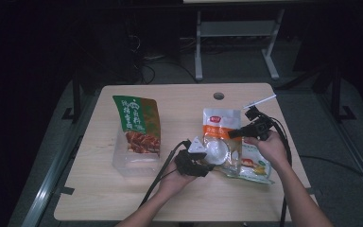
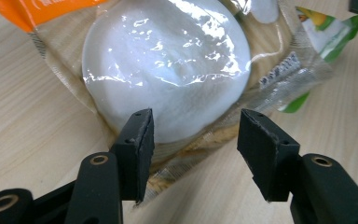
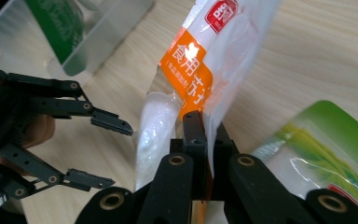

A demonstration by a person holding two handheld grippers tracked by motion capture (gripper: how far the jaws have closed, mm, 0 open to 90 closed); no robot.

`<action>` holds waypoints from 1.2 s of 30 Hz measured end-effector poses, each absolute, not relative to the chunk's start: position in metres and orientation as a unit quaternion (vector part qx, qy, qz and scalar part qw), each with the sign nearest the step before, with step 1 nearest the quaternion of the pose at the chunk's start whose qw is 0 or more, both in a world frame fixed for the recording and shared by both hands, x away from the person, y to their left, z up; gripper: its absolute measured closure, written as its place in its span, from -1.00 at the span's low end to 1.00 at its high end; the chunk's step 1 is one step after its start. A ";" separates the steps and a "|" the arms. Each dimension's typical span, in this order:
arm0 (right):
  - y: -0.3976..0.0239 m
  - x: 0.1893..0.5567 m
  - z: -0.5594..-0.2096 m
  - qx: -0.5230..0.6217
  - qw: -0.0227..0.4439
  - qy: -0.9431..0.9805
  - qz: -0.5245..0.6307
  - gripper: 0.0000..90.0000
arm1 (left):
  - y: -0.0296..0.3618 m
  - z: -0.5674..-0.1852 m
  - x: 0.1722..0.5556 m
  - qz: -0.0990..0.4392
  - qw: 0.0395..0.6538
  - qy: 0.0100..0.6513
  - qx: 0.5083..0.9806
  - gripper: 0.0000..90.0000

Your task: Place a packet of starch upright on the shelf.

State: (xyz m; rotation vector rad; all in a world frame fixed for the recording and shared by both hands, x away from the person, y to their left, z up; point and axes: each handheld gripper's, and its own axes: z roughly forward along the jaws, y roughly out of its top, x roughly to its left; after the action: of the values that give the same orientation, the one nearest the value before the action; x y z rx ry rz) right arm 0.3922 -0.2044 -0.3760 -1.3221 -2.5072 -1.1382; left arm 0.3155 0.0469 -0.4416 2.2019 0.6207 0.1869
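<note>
The right gripper (image 3: 204,122) is clamped tight on the edge of the orange-and-clear pouch (image 1: 221,137), glossy crinkled film with a red logo and an orange band. The pouch sits toward the right edge of the tabletop (image 1: 179,101), pale wood grain with a round hole near the far edge. The left gripper (image 2: 193,149) stands released, its black jaws apart with the pouch's lower edge between them, not pressing. Behind the film bulges a smooth white mound, shiny with glare; what it is I can't make out. Under the pouch lies a green-and-yellow packet (image 1: 255,166), mostly covered. Toward the left edge, a green sachet (image 1: 137,125) leans in a clear plastic box (image 1: 123,163), its walls faint.
</note>
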 end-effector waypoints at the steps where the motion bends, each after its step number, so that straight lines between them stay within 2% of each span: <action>1: -0.203 0.391 -0.374 -0.427 0.043 -0.822 -0.374 0.99 | 0.048 -0.440 0.314 0.076 0.409 0.244 0.876 -0.01; 25: -0.167 0.360 -0.326 -0.358 -0.012 -0.849 -0.388 1.00 | 0.080 -0.429 0.267 0.073 0.428 0.207 0.876 -0.17; 36: -0.161 0.357 -0.313 -0.355 -0.026 -0.844 -0.402 1.00 | 0.092 -0.433 0.258 0.060 0.446 0.216 0.867 -0.21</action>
State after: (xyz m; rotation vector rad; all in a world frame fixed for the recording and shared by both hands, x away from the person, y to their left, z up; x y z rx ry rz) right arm 0.3574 -0.1609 -0.3129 -1.1346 -2.6957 -1.2850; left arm 0.2582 0.0919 -0.4326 2.1473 0.5342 0.1490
